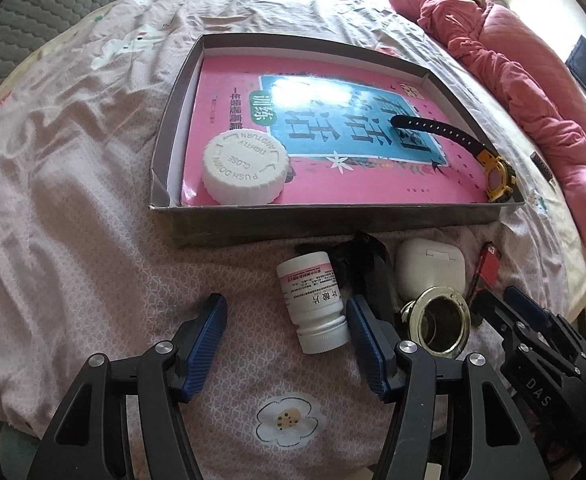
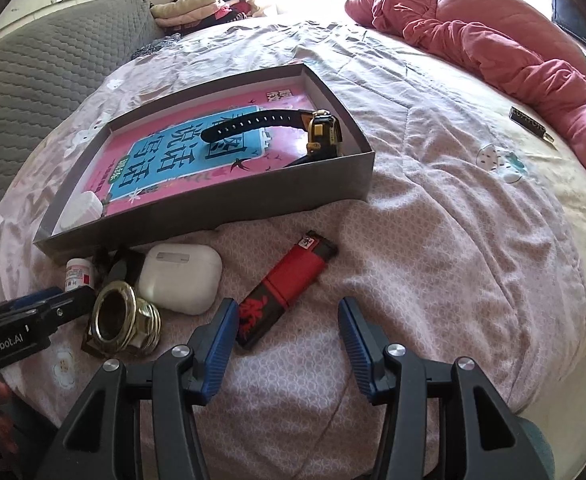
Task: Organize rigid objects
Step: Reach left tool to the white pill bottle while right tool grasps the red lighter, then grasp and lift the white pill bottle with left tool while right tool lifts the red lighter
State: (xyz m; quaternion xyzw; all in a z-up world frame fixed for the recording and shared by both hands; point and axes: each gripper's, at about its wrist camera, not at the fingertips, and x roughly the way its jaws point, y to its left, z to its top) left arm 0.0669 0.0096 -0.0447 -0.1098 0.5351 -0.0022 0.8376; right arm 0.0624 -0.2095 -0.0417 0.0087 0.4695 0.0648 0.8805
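With both jaws spread and nothing between the pads, my left gripper [image 1: 287, 346] hangs over the pink bedsheet [image 1: 73, 260] at lower centre of the left wrist view, and my right gripper [image 2: 289, 346] does the same at lower centre of the right wrist view. Left side: small white pill bottle [image 1: 313, 304] lies on its side just beside the right-hand finger, not gripped. Brass ring fitting [image 1: 439, 326] sits right of that finger, white earbud case [image 1: 429, 266] just above it, touching or nearly so. Right side: red-and-black lighter [image 2: 287, 286] lies diagonally, its lower end close to the left-hand finger; can't tell if it touches. Grey shallow box [image 1: 333, 222] fills mid-frame in the left view, just above the loose items. Inside it: pink book [image 1: 245, 120] flat on the bottom, big white screw cap [image 1: 245, 172] at the box's lower left, yellow-cased watch [image 1: 497, 178] with black strap at lower right. Pink quilt [image 2: 493, 36] bunched at upper right of the right view, well apart from the box.
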